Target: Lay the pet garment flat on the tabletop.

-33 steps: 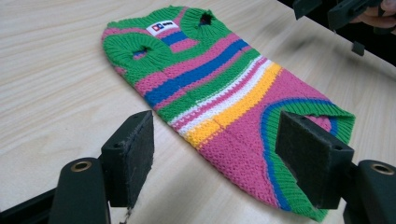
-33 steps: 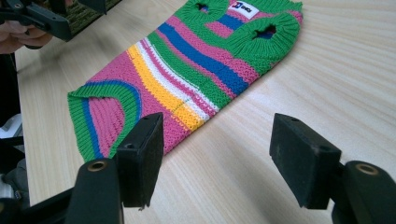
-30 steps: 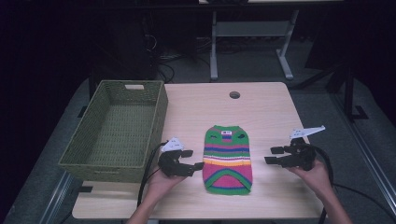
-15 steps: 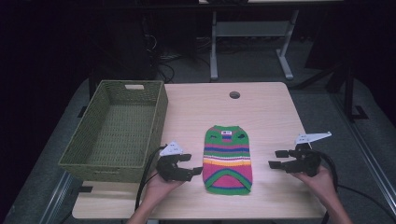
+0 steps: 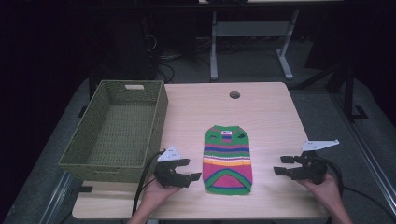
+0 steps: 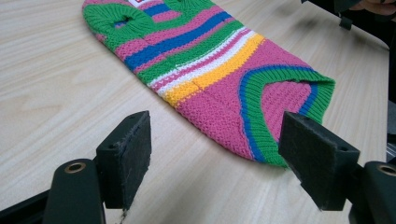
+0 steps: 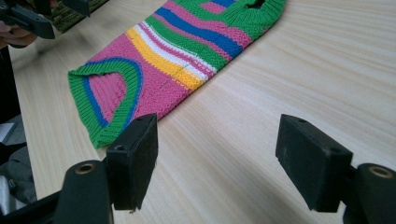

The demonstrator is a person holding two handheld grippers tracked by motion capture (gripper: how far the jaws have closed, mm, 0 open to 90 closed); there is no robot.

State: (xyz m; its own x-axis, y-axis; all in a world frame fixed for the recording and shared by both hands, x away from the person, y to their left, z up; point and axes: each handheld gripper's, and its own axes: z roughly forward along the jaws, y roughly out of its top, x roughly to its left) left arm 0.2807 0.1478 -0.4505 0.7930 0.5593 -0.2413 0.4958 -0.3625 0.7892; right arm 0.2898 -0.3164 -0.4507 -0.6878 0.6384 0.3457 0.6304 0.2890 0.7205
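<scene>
High view: striped knit sweater (image 5: 228, 158) flat on table (image 5: 196, 107), long axis running near-to-far, hem nearest; left gripper (image 5: 189, 171) just beside hem, right gripper (image 5: 282, 164) farther off, both spread, empty.

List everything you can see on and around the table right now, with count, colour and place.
Table: one, light wood, centre of the high view.
Knitted sweater: one, small, striped pink, green, blue, yellow and white, flat on the table's near middle.
Basket: one, green woven, empty, on the table's left side.
Cable hole: one, dark, near the table's far edge.
Metal frame: one, grey, behind the table.
Left gripper: one, black, open, left of the sweater.
Right gripper: one, black, open, right of the sweater.
</scene>
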